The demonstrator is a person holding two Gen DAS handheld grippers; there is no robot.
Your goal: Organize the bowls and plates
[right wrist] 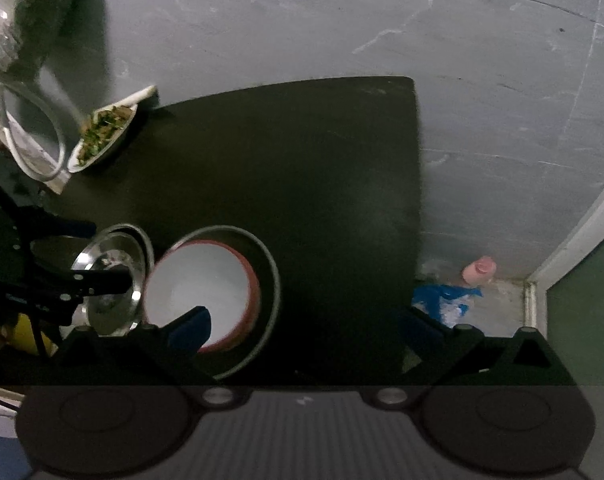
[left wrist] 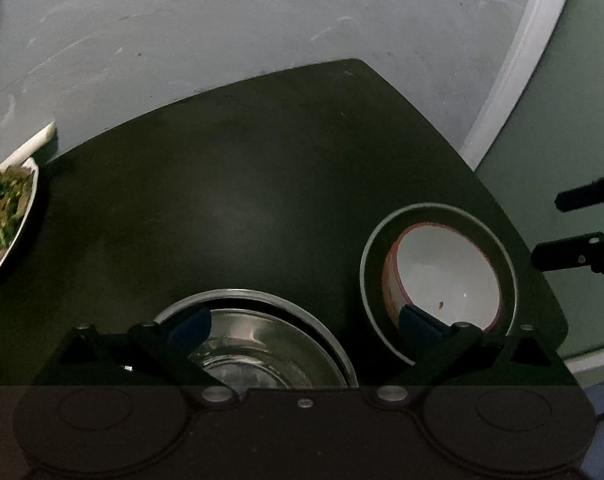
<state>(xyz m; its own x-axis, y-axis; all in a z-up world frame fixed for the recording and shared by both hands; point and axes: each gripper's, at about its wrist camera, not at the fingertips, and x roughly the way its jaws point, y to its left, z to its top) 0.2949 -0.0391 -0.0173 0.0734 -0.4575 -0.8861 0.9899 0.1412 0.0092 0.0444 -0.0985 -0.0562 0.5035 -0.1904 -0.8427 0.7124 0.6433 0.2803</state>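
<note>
A white bowl with a red rim (left wrist: 449, 272) (right wrist: 198, 284) sits inside a dark bowl with a grey rim (left wrist: 367, 280) (right wrist: 272, 280) on the dark table (left wrist: 242, 200) (right wrist: 302, 180). Beside it to the left, a shiny steel bowl (left wrist: 262, 340) (right wrist: 110, 304) rests in a wider steel dish. My left gripper (left wrist: 305, 325) (right wrist: 108, 254) stands open: one pad hangs over the steel bowl, the other over the white bowl's near rim, holding nothing. My right gripper (right wrist: 303, 330) (left wrist: 547, 230) is open too, its left pad over the white bowl and its right pad past the table's edge.
A white plate of green and brown food (left wrist: 6, 216) (right wrist: 102, 136) sits at the table's far left corner. A plastic bag (right wrist: 26, 8) and a white hose (right wrist: 34, 136) lie on the grey floor beyond. A pink-capped bottle with blue wrapping (right wrist: 477, 272) stands by the wall corner.
</note>
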